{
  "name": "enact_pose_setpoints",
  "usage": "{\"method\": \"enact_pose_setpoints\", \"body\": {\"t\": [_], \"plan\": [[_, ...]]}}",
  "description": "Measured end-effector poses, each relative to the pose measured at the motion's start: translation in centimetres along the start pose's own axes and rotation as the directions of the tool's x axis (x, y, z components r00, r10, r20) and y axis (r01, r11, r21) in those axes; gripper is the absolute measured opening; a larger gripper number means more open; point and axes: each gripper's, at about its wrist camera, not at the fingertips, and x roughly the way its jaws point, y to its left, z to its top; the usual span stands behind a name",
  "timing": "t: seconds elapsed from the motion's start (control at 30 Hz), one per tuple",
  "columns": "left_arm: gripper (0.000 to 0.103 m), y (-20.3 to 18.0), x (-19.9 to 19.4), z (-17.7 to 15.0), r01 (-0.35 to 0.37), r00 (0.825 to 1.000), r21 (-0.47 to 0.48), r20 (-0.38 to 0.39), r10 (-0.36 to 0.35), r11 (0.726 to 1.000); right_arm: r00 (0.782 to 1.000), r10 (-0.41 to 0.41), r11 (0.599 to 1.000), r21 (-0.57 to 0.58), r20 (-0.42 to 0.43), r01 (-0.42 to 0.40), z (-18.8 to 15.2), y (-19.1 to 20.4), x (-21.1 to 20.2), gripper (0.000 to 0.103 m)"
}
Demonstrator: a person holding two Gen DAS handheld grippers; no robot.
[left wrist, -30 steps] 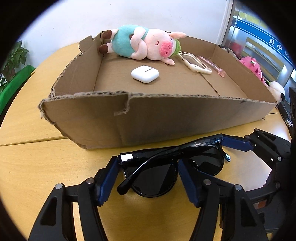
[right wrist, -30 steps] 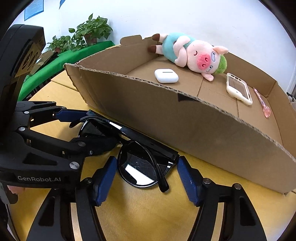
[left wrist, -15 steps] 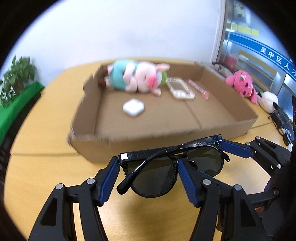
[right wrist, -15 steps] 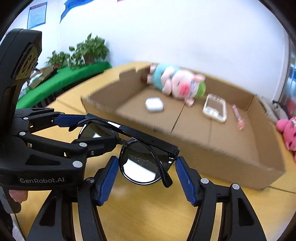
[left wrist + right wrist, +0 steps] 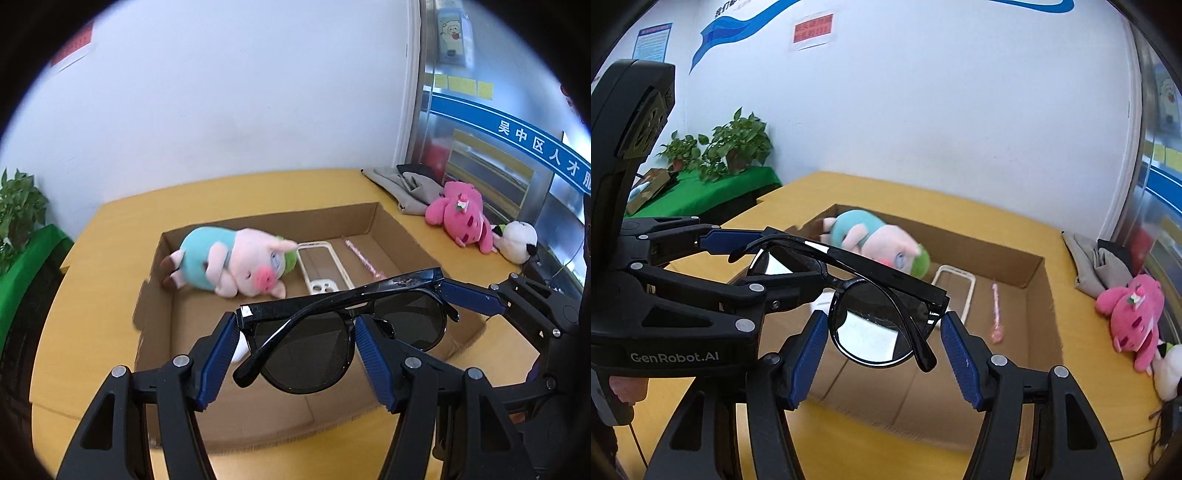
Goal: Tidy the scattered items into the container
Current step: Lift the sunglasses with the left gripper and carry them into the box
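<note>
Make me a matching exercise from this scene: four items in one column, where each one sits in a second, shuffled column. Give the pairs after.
Items:
1. sunglasses
2. pig plush
3. pink plush
4. phone case

Places:
A. on the table outside the cardboard box, beside a white plush
B. held in the air between both grippers
C. lying in the box at its far left end
D. flat on the box floor, between the pig and a pink pen

Pairs: 1-B, 2-C, 3-A, 4-D
</note>
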Motion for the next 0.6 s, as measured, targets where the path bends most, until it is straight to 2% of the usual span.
{"method": "enact_pose_setpoints", "body": {"t": [0.13, 0.3, 0.33, 0.47, 0.6], "plan": [[0.064, 0.4, 2.8, 2.0, 0.037, 0.999, -0.019, -0.031, -0.038, 0.999, 1.0, -0.02, 1.0, 0.01, -0.015, 0.021, 1.4, -1.8, 1.7, 0.068], [0.064, 0.6, 7.3, 2.9, 0.055, 0.994, -0.051, -0.096, -0.059, 0.997, 0.997, -0.034, 0.999, 0.023, -0.063, 0.035, 1.5, -4.0, 5.2, 0.067], [0.064, 0.8, 8.2, 2.8, 0.06, 0.991, -0.067, -0.114, -0.068, 0.996, 0.997, -0.029, 0.999, 0.03, -0.077, 0.032, 1.4, -4.5, 6.1, 0.064], [0.063, 1.5, 12.5, 2.0, 0.092, 0.972, -0.147, -0.199, -0.121, 0.985, 0.989, -0.028, 0.999, 0.03, -0.144, 0.033, 0.1, -5.8, 9.3, 0.064], [0.06, 2.2, 15.9, 0.6, 0.112, 0.947, -0.219, -0.272, -0.17, 0.969, 0.97, -0.004, 0.998, 0.054, -0.243, 0.017, -1.9, -7.2, 12.8, 0.063]]}}
